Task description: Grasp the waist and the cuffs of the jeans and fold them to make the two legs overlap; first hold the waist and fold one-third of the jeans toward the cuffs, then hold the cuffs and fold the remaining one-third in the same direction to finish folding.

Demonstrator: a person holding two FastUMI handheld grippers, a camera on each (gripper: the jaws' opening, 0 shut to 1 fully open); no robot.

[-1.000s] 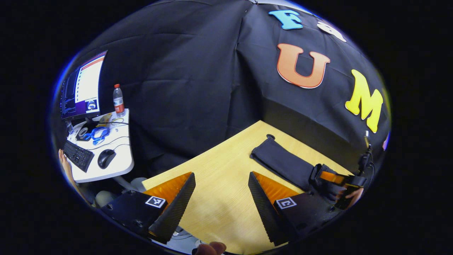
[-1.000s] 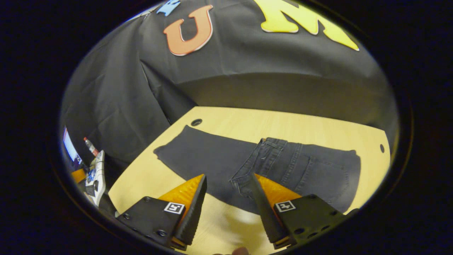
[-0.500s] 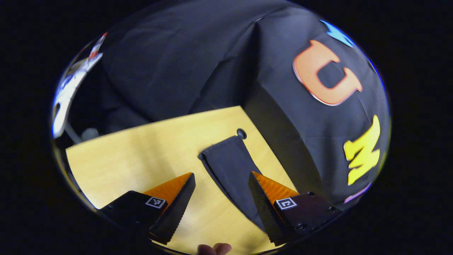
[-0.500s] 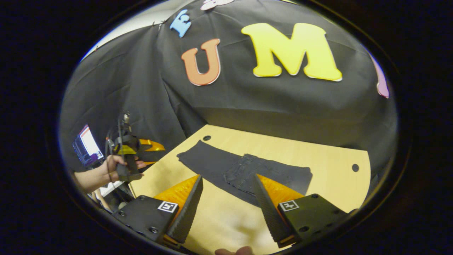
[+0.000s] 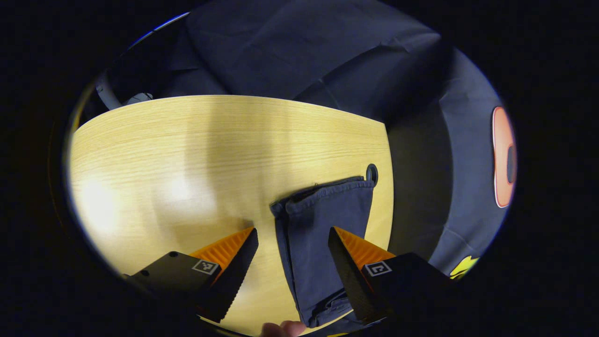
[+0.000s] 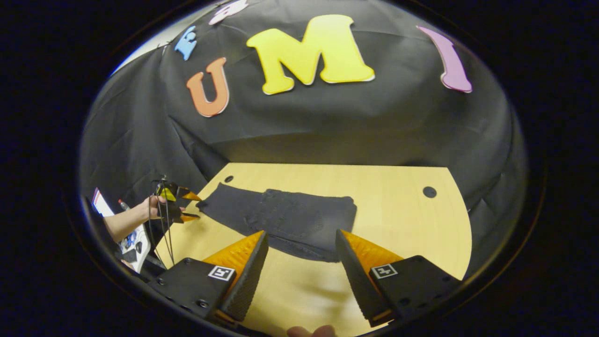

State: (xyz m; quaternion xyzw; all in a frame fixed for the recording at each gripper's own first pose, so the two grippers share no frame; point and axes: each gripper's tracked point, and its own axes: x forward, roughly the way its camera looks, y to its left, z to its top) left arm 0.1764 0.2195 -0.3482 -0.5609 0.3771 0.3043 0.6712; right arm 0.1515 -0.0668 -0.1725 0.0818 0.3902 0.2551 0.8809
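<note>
Dark jeans (image 6: pixel 281 217) lie on the pale wooden table (image 6: pixel 398 220), legs overlapped and the waist part folded over the middle. The cuffs (image 5: pixel 323 201) point to the table's left end, beside a round hole (image 5: pixel 372 172). My left gripper (image 5: pixel 292 230) is open and hovers over the cuff end, with the denim showing between its fingers. It also appears far off, held by a hand, as the left gripper (image 6: pixel 183 206) just beyond the cuffs. My right gripper (image 6: pixel 302 231) is open, back from the near edge of the jeans, holding nothing.
The table carries another round hole (image 6: pixel 429 191) at the far right. Black cloth walls close in behind and to the left. A side desk (image 6: pixel 133 243) with a bottle (image 6: pixel 122 204) stands past the table's left end. A fingertip (image 5: pixel 281 328) shows at the bottom.
My left gripper has swung from the side desk round and down over the cuffs. My right gripper has drawn back from the folded waist, so the jeans look smaller and farther off.
</note>
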